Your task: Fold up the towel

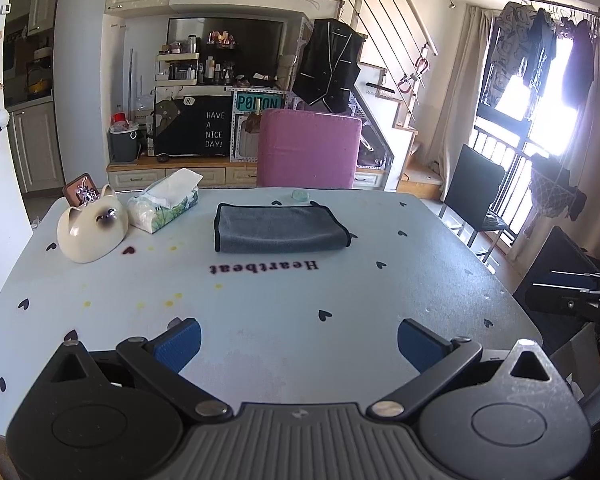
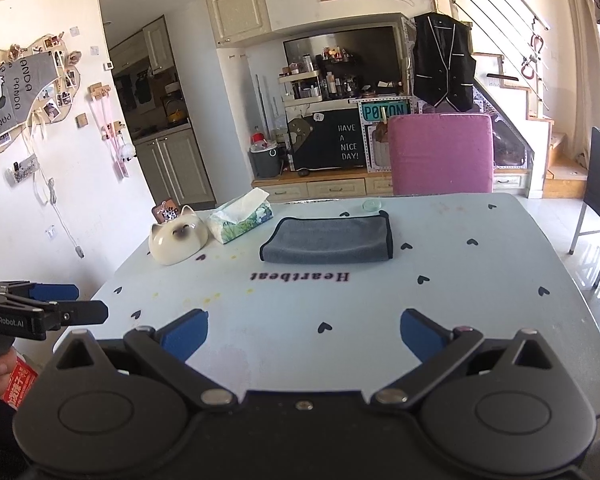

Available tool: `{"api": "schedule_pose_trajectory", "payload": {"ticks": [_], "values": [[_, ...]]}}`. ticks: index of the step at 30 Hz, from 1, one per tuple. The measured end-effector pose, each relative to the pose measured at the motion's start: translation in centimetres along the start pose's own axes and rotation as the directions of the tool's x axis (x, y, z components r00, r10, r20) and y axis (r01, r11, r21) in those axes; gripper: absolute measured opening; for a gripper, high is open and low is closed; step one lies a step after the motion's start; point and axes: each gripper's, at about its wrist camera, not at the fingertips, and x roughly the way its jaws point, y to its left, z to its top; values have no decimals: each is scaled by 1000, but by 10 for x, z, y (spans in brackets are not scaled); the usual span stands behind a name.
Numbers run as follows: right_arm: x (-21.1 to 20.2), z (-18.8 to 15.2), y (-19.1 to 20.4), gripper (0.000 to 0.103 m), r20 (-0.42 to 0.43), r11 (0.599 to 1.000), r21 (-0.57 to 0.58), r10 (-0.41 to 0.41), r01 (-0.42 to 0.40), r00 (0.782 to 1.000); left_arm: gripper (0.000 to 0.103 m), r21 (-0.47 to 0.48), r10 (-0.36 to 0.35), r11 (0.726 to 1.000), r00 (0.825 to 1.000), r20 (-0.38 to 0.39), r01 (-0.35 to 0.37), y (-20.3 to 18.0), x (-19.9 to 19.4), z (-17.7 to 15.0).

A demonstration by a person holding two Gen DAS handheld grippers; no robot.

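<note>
Both the left gripper (image 1: pixel 298 342) and right gripper (image 2: pixel 304 334) hang open; reach toward twelve o'clock, pinching the towel (image 1: pixel 278 228) corners squarely.

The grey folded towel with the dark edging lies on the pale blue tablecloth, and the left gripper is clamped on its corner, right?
Not quite. The grey folded towel with the dark edging does lie on the pale blue tablecloth, but the left gripper is open and well short of it, touching nothing. The left wrist view shows this.
</note>
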Motion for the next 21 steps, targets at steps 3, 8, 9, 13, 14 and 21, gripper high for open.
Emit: {"api": "schedule_pose_trajectory", "payload": {"ticks": [3, 8, 9, 13, 14, 21], "values": [[0, -3, 2, 103, -8, 1000, -7, -8, 8, 1000, 103, -6, 4, 1000, 1000, -4, -4, 1, -2, -4], [-2, -5, 4, 103, -10, 1000, -12, -5, 5, 1000, 103, -7, 9, 1000, 1000, -4, -9, 0, -4, -6], [-2, -4, 5, 103, -10, 1000, -14, -5, 5, 1000, 103, -6, 10, 1000, 1000, -5, -10, -1, -5, -7], [-2, -5, 6, 103, -13, 1000, -19, -7, 6, 1000, 103, -8, 11, 1000, 1000, -7, -11, 0, -6, -9], [-3, -5, 7, 103, -14, 1000, -20, -7, 7, 1000, 103, -9, 11, 1000, 1000, -8, -11, 0, -7, -10], [-3, -6, 7, 103, -22, 1000, -30, -6, 5, 1000, 103, -10, 1, 1000, 1000, -14, -1, 0, -6, -11]]}}
